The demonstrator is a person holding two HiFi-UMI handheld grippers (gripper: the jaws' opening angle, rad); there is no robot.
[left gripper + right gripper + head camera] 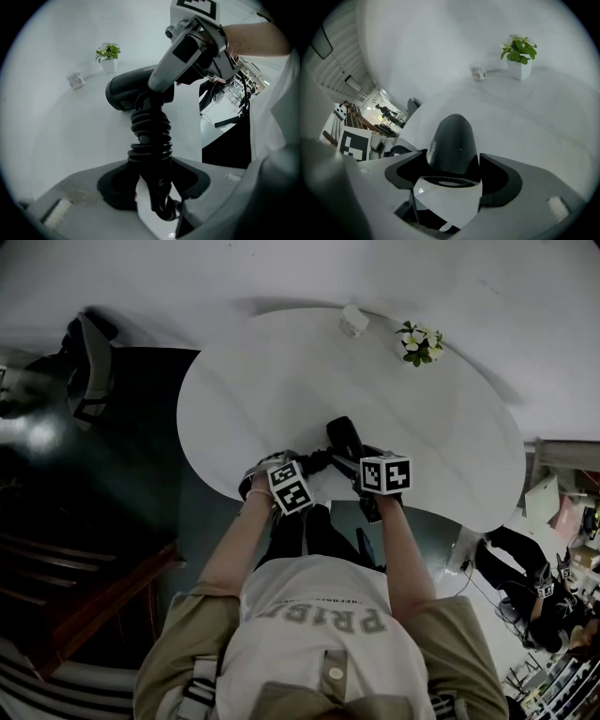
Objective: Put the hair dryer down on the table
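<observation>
A black hair dryer (344, 440) is over the near edge of the round white table (281, 371). Whether it rests on the top I cannot tell. My right gripper (452, 176) is shut on its barrel (453, 143), both pads flat against the sides. In the left gripper view the right gripper (187, 51) grips the barrel (124, 93) from the right. The handle, wound with black cord (150, 140), stands between the jaws of my left gripper (154, 185). Thin slits of table show on both sides of it, so that gripper is open. In the head view the left gripper (314, 465) and the right gripper (361, 454) are side by side.
A small potted plant (418, 343) and a little jar (353, 321) stand at the table's far side. A dark chair (89, 367) is off to the left. The table's near edge is right by the person's body; clutter lies on the floor at the right.
</observation>
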